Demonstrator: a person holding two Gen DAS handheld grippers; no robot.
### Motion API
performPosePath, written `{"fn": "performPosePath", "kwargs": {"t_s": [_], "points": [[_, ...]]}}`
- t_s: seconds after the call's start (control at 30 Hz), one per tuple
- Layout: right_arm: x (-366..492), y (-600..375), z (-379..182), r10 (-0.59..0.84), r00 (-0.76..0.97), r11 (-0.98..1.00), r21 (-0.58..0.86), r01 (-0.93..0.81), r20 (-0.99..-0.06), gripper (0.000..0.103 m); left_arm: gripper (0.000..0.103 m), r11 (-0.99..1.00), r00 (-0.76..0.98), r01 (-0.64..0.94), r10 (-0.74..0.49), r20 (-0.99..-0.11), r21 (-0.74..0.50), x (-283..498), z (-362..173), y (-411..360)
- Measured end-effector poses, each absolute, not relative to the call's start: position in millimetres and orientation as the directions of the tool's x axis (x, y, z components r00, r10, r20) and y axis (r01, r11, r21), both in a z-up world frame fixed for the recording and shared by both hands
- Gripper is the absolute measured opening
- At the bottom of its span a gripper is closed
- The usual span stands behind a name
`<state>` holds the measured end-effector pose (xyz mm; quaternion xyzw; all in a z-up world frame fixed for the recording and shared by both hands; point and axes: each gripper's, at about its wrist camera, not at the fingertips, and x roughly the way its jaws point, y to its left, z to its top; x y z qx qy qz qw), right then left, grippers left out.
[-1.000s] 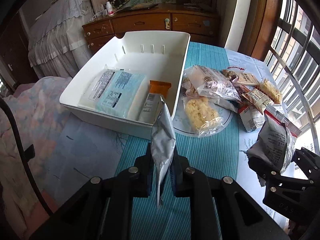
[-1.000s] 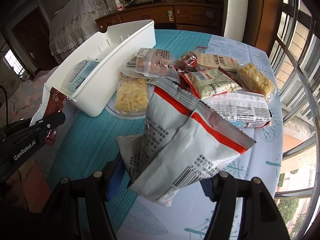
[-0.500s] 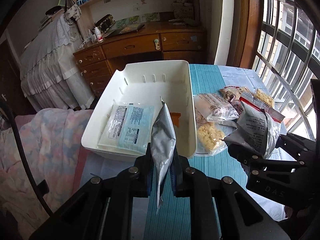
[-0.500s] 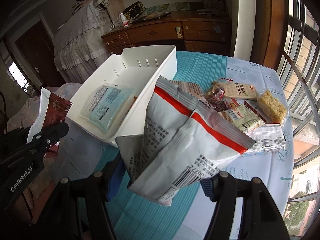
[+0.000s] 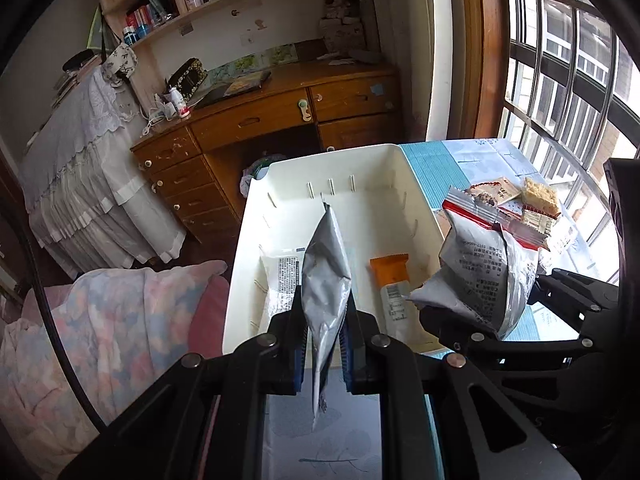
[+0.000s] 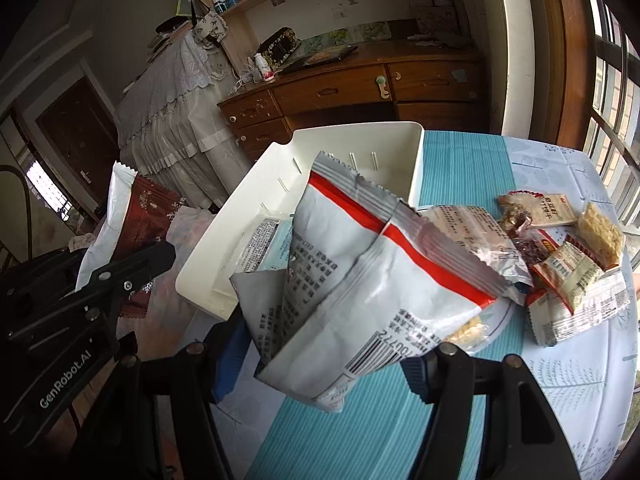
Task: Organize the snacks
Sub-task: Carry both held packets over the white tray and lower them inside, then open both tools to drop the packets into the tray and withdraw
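Snacks are split three ways right now: some in the bin, a pile on the table, and one packet in each gripper.

From the left wrist cam, the left gripper (image 5: 323, 344) is clamped tight on a silvery packet (image 5: 326, 280), held edge-on and standing upright, its top corner poking toward 12 o'clock over the white bin (image 5: 420, 204). Inside the bin there's an orange-topped bar (image 5: 390, 280) at about 1 o'clock from the fingers, plus a flat packet with black print (image 5: 285, 280) lying just at 11. Off at 3 o'clock the right gripper (image 5: 496, 320) shows up side-on, squeezing a grey bag with a red stripe (image 5: 480, 268) that hangs over the bin's right wall. The loose snack pile (image 5: 532, 204) sits past it at 2 o'clock on the table's blue striped cloth (image 5: 436, 164).

From the right wrist cam, the right gripper (image 6: 320, 364) pinches that same red-striped bag (image 6: 360, 280), which fills the middle and blocks part of the bin (image 6: 416, 164). Its fingers are spread wide but pressing on the bag's sides. At 9 o'clock the left gripper (image 6: 132, 260) holds its packet (image 6: 136, 216), which looks dark red and white from this side. The pile (image 6: 572, 248) spreads at 3 o'clock, beside the bin and not touching it as far as I can tell.
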<state>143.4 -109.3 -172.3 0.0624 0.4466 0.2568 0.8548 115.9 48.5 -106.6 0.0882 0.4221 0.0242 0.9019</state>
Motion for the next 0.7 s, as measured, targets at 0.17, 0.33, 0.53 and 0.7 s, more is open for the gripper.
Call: {"fn": "performPosePath", "kwargs": {"t_s": [0.17, 0.33, 0.53, 0.7], "points": [[150.1, -83.4, -177.1, 0.493, 0.483, 0.867, 0.361, -0.345, -0.723, 0.068, 0.012, 0.985, 0.631, 0.054, 0.095, -0.77, 0.166, 136.3, -110.2, 74.5], [154.0, -62.1, -183.4, 0.477, 0.49, 0.876, 0.353, -0.329, -0.73, 0.068, 0.012, 0.988, 0.603, 0.051, 0.086, -0.793, 0.146, 154.6, -121.5, 97.5], [153.2, -50.5, -191.7, 0.444, 0.497, 0.895, 0.34, -0.29, -0.746, 0.071, 0.013, 0.991, 0.573, 0.039, 0.082, -0.815, 0.127, 169.3, -131.9, 114.1], [150.0, -49.3, -197.8, 0.422, 0.49, 0.906, 0.343, -0.247, -0.763, 0.085, 0.057, 0.991, 0.571, 0.038, 0.081, -0.817, 0.125, 168.2, -134.0, 117.1]]}}
